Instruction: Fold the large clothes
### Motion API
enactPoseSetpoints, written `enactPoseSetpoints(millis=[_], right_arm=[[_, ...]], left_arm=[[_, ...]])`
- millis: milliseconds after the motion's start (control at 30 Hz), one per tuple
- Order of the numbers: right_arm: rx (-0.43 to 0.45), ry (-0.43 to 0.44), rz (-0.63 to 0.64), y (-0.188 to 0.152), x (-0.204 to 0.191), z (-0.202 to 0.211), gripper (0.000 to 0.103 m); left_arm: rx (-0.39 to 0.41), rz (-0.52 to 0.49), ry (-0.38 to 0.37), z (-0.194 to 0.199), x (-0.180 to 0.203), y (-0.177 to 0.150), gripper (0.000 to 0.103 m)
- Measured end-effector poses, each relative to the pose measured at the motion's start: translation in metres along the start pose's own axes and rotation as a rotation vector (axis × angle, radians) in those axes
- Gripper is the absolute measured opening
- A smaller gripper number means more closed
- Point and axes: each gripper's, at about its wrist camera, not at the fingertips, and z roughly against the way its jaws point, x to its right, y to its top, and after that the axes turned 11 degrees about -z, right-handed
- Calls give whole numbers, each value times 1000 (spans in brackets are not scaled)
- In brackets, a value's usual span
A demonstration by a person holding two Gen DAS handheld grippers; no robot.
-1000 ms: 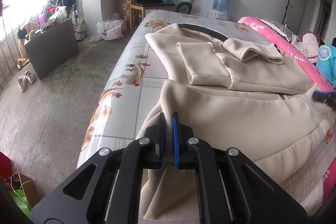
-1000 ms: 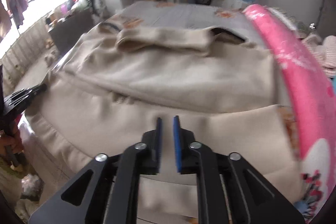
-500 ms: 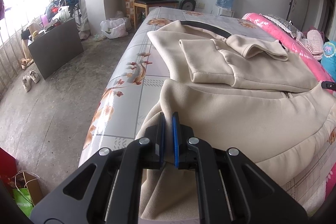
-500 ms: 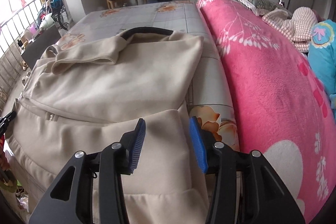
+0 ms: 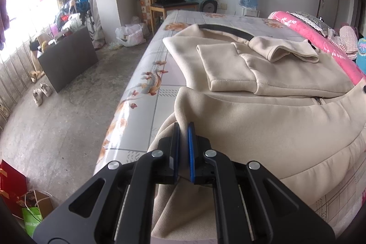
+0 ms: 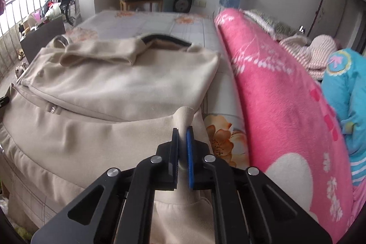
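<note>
A large beige jacket (image 5: 263,125) lies on the bed with both sleeves folded across its chest and a dark collar at the far end; it also shows in the right wrist view (image 6: 96,129). My left gripper (image 5: 183,129) is shut on a pinch of the jacket's lower left edge near the bed's side. My right gripper (image 6: 182,133) is shut on a raised pinch of the jacket's lower right edge, beside the pink blanket. The hem hangs over the near bed edge below both grippers.
The bed (image 5: 146,93) has a floral plastic cover. A rolled pink blanket (image 6: 274,106) lies along the right side with a blue toy (image 6: 343,88). On the floor to the left are a dark cabinet (image 5: 68,58), shoes (image 5: 41,93) and bags (image 5: 32,218). A wooden chair (image 5: 169,4) stands beyond the bed.
My right gripper swung right to the jacket's lower right edge, opened, then shut on a pinch of fabric there. My left gripper kept its hold with little movement.
</note>
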Motion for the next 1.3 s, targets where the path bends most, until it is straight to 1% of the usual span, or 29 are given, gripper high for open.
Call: enactPoseSetpoints(millis=[167, 333, 433, 567, 767, 833, 933, 1033, 1067, 1133, 1200, 1267, 1300], right_arm=[[101, -32, -14, -6, -5, 41, 6], [195, -43, -52, -12, -4, 80, 6], [227, -33, -88, -16, 1, 94, 6], [249, -33, -113, -19, 5, 105, 6], [307, -8, -128, -8, 8, 120, 5], [327, 0, -128, -1, 8, 122, 5], [357, 11, -118, 16, 6, 120, 5], [380, 11, -89, 44, 0, 108, 5], [391, 10, -76, 61, -3, 100, 5], [403, 5, -65, 82, -5, 89, 5], [411, 3, -65, 114, -6, 66, 5], [386, 21, -90, 140, -2, 39, 5], [356, 39, -110, 154, 1, 19, 5]], left_arm=[[77, -3, 35, 29, 4, 2, 5], [155, 4, 65, 62, 4, 7, 5], [194, 11, 69, 80, 2, 10, 5], [241, 5, 84, 100, 5, 15, 5], [289, 25, 104, 114, 6, 28, 5], [302, 48, 94, 114, 1, 39, 5], [327, 68, 77, 111, -7, 60, 5], [369, 32, 86, 103, -12, 89, 5], [376, 22, 90, 98, -14, 98, 5], [378, -3, 99, 80, -18, 126, 5], [355, -6, 96, 54, -25, 152, 5], [299, -4, 88, 16, -34, 177, 5], [264, 3, 76, -1, -38, 186, 5]])
